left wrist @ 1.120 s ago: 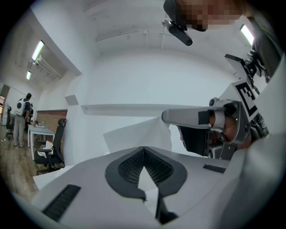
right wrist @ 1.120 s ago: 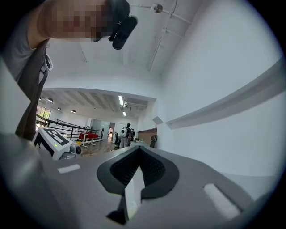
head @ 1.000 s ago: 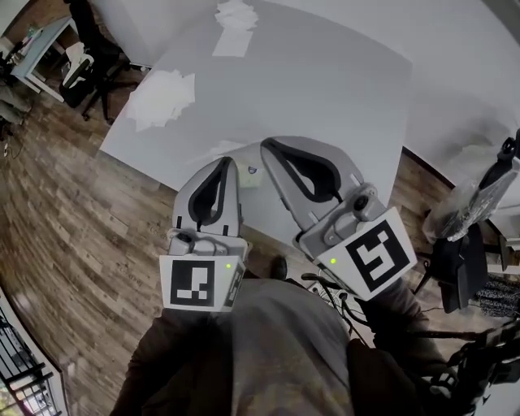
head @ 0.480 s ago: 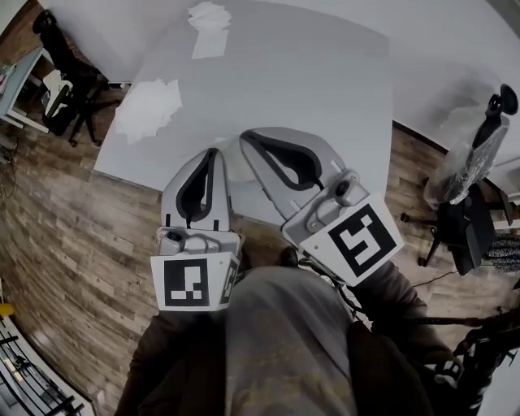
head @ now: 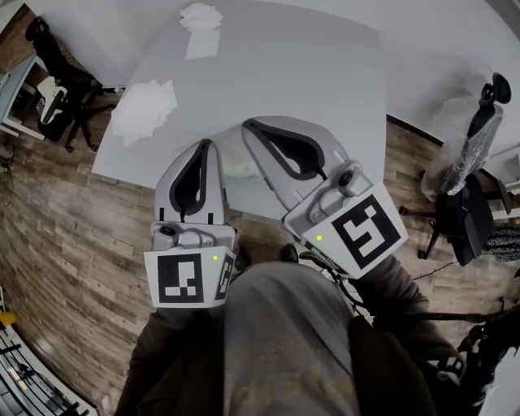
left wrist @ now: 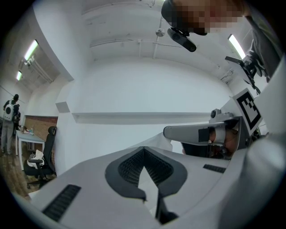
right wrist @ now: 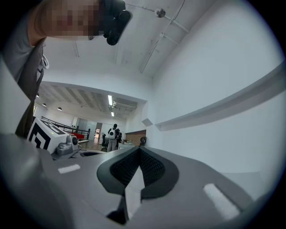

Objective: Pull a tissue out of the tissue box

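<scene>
Little has shifted in the last half second: the left gripper [head: 204,148] and right gripper [head: 249,127] still hang side by side over the near edge of the table [head: 325,73]. Each gripper's fingers are pressed together at the tips, with nothing between them. The tissue box [head: 240,168] shows only as a pale sliver between the two grippers, at that same near edge. Loose tissues [head: 144,106] lie by the table's left edge, and more tissues [head: 200,18] lie at its far left corner.

Matt table [head: 313,81], wood-grain floor [head: 57,244]
</scene>
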`<state>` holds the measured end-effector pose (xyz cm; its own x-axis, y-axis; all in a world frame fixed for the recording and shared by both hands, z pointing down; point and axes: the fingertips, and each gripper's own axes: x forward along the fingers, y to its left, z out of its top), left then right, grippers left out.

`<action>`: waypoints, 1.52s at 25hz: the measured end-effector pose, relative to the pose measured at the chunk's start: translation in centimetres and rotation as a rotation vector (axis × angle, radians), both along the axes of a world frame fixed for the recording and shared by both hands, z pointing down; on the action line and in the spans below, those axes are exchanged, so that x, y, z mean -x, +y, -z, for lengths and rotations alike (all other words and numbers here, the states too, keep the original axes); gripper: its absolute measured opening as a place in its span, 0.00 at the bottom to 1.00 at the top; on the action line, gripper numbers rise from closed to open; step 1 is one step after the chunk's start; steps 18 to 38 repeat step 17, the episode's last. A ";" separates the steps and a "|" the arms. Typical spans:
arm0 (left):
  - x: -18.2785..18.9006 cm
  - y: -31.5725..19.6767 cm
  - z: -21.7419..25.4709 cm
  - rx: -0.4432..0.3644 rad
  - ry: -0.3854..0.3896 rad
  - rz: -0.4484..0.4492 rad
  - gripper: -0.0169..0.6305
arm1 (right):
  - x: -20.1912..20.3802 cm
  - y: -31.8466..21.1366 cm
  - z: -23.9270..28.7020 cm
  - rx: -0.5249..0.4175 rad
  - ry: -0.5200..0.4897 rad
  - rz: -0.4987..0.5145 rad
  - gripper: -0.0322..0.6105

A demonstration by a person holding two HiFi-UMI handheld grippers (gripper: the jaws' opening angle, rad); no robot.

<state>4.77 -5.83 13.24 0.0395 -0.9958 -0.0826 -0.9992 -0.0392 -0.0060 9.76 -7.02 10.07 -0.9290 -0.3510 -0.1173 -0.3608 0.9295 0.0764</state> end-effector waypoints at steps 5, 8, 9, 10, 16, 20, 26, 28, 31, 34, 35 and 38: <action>-0.4 0.3 0.1 -0.004 0.002 -0.001 0.02 | -0.3 0.4 0.0 -0.008 0.009 0.003 0.05; -0.6 0.4 0.2 -0.008 0.003 0.004 0.02 | -0.6 0.5 0.1 -0.006 0.012 0.006 0.05; -0.7 0.4 0.2 -0.009 0.003 0.004 0.02 | -0.6 0.5 0.1 -0.007 0.009 0.007 0.05; -0.8 0.5 0.2 -0.009 0.003 0.004 0.02 | -0.6 0.5 0.2 -0.009 0.004 0.009 0.05; -1.0 0.6 0.2 -0.009 0.003 0.007 0.02 | -1.0 0.7 0.0 -0.002 0.005 0.009 0.05; -1.1 0.7 0.2 -0.009 0.002 0.008 0.02 | -1.1 0.7 -0.2 0.005 0.014 0.006 0.05; -1.1 0.7 0.2 -0.009 0.002 0.008 0.02 | -1.1 0.7 -0.2 0.005 0.014 0.006 0.05; -1.1 0.7 0.2 -0.009 0.002 0.008 0.02 | -1.1 0.7 -0.2 0.005 0.014 0.006 0.05; -1.1 0.7 0.2 -0.009 0.002 0.008 0.02 | -1.1 0.7 -0.2 0.005 0.014 0.006 0.05; -1.1 0.7 0.2 -0.009 0.002 0.008 0.02 | -1.1 0.7 -0.2 0.005 0.014 0.006 0.05; -1.1 0.7 0.2 -0.009 0.002 0.008 0.02 | -1.1 0.7 -0.2 0.005 0.014 0.006 0.05; -1.1 0.7 0.2 -0.009 0.002 0.008 0.02 | -1.1 0.7 -0.2 0.005 0.014 0.006 0.05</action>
